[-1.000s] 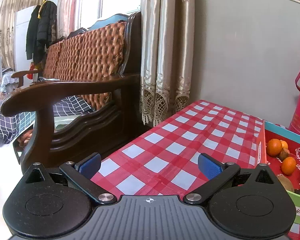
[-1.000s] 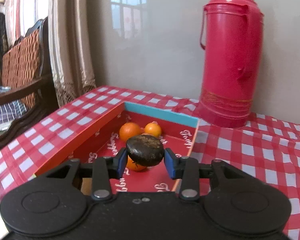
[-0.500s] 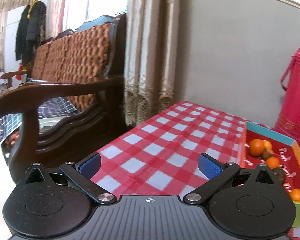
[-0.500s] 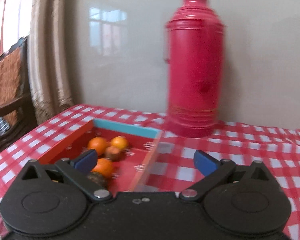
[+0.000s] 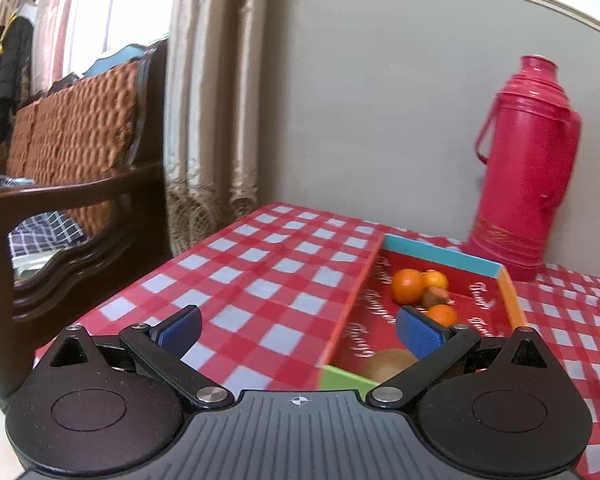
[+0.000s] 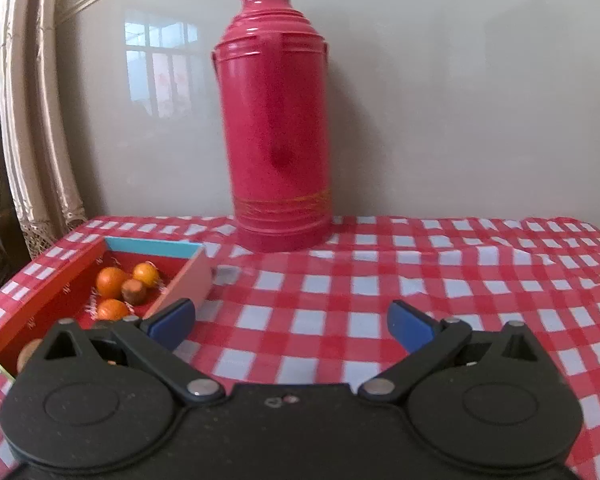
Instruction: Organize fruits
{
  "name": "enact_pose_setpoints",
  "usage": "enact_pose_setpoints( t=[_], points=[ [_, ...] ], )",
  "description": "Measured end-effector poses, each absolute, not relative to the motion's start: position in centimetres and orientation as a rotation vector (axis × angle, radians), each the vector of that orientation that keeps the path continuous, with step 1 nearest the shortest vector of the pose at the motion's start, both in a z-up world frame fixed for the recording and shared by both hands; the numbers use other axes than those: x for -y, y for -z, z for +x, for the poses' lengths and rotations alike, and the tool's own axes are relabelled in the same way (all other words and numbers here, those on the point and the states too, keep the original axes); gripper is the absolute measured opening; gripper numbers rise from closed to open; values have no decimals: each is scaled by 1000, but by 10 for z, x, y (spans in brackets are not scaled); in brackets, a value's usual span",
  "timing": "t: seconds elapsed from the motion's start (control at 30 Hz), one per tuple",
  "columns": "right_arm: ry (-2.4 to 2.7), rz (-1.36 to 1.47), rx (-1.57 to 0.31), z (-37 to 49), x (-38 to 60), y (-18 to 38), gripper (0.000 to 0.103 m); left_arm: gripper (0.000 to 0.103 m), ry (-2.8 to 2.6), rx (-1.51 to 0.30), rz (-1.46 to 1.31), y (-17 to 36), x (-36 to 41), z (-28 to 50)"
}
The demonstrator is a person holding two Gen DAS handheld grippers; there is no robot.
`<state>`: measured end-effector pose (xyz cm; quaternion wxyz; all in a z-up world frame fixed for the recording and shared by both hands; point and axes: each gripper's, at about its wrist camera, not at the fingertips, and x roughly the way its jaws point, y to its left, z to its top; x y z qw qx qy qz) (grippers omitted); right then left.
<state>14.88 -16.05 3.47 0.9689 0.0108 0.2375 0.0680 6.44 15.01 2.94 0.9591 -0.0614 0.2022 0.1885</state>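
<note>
right hand-held gripper (image 6: 291, 324): jaws just opened wide, empty, over checked tabletop (image 6: 340, 292). left hand-held gripper (image 5: 298, 330): released (empty). oranges (image 6: 110, 282) in box (image 6: 52, 300).

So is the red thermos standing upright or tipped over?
Upright: the red thermos stands on its base on the checked tablecloth, neck up, beside the box.

White cursive lettering runs across the red inner floor of the shallow cardboard box (image 5: 384, 312), too blurred to read.
</note>
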Motion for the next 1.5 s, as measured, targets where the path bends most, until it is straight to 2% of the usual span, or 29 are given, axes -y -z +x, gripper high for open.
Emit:
enact_pose_setpoints(
  t=[0.37, 0.6, 0.83, 1.03, 1.5],
  points=[
    [-122, 73, -468, 126, 200, -42, 97, 102, -297, -406, -124, -38, -104, 54],
    [-196, -19, -459, 48, 197, -62, 97, 103, -189, -409, -88, -52, -45, 8],
    [-212, -33, -383, -23, 202, -48, 97, 103, -143, -358, -1, -55, 4, -53],
    [-136, -21, -263, -35, 206, -40, 97, 103, -175, -325, 23, -41, 0, -67],
    [-126, -34, -293, -32, 200, -28, 97, 103, -178, -305, -30, -33, -10, -68]
  ],
)
